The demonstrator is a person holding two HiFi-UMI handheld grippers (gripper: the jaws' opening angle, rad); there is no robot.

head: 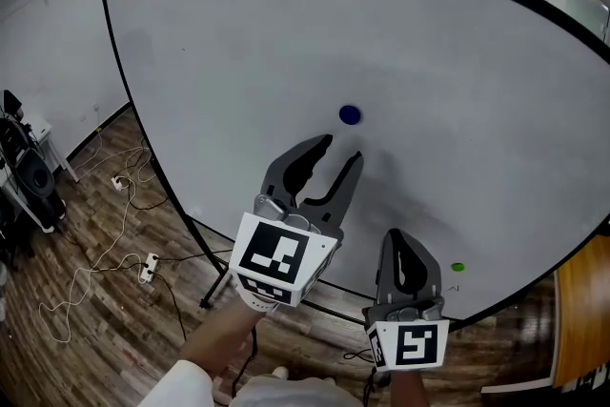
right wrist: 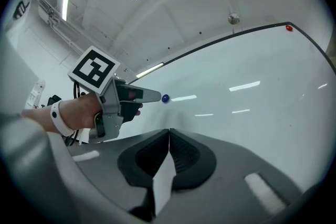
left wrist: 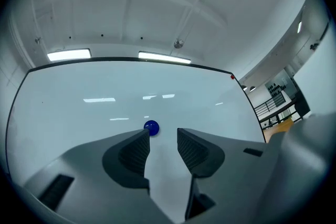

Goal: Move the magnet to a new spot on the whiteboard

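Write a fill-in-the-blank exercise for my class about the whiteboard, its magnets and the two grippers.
1. The round magnet just beyond the left gripper is ___ in colour.
2. Of the left gripper and the right gripper, the one with its jaws pressed together is the ___ one.
3. The small magnet near the lower edge of the whiteboard is ___ in colour.

Missing words: blue; right; green.
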